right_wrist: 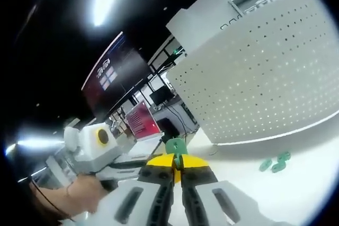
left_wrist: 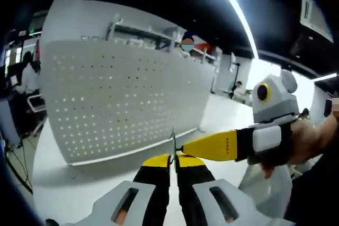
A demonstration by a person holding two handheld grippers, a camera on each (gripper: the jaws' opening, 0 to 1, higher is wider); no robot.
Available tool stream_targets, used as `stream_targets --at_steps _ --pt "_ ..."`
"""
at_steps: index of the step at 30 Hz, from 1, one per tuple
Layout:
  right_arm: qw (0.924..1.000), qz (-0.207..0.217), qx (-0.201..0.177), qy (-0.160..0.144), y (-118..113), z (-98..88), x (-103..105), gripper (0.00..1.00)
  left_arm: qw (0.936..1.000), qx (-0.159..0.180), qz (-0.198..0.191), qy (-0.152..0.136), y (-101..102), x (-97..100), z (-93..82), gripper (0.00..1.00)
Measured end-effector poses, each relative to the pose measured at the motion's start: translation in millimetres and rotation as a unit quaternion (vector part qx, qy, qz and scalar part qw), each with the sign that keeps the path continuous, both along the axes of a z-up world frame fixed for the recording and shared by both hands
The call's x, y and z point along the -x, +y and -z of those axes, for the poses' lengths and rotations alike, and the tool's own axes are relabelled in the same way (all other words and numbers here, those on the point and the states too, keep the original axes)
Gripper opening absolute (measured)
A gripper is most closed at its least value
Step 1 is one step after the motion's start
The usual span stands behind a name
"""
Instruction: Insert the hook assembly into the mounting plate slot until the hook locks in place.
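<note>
Hook parts held clear of the pegboard [left_wrist: 127,99]; insertion not begun.
Left gripper [left_wrist: 174,158] is closed on a thin metal hook [left_wrist: 173,144]; right gripper [right_wrist: 177,169] is closed on a green clip [right_wrist: 176,146] (spares [right_wrist: 275,162] lie on the table [right_wrist: 296,194]).

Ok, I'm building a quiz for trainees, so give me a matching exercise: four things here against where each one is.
Things:
1 pegboard
2 loose green clips
3 metal strip
4 green piece

Places:
A in the left tongs
B lying on the table
C in the right tongs
D standing upright

Pairs: 1-D, 2-B, 3-A, 4-C
</note>
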State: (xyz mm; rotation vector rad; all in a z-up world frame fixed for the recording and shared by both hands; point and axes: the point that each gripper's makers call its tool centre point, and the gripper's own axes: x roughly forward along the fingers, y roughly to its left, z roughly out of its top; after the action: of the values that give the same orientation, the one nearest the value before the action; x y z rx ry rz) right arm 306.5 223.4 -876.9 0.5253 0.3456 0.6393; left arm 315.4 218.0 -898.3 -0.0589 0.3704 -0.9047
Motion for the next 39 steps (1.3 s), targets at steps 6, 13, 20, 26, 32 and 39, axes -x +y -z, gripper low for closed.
stream_targets --at_steps 6,13,20,26,32,39 --pt "0.9998 -0.011 0.018 -0.006 3 1.7 2 0.00 0.9996 0.019 0.003 0.023 2 1.6 2.8 0.05" --pt "0.9987 -0.016 0.044 -0.022 -1 1.1 0 0.00 0.9999 0.011 -0.002 0.008 9 2.0 8.3 0.17" --pt "0.9973 -0.011 0.064 -0.034 -7 1.7 -4 0.00 0.9994 0.034 0.007 0.008 9 7.2 5.4 0.35" --pt "0.9953 -0.006 0.083 -0.050 -10 1.6 -6 0.00 0.9995 0.018 0.020 -0.016 8 11.1 5.5 0.42" --pt "0.9943 -0.002 0.092 -0.053 -11 3.9 -8 0.00 0.9988 0.037 0.029 -0.009 3 15.4 4.8 0.58" --pt "0.9916 0.002 0.112 -0.063 -14 5.9 -11 0.00 0.9982 0.040 0.037 -0.026 0 18.3 3.0 0.74"
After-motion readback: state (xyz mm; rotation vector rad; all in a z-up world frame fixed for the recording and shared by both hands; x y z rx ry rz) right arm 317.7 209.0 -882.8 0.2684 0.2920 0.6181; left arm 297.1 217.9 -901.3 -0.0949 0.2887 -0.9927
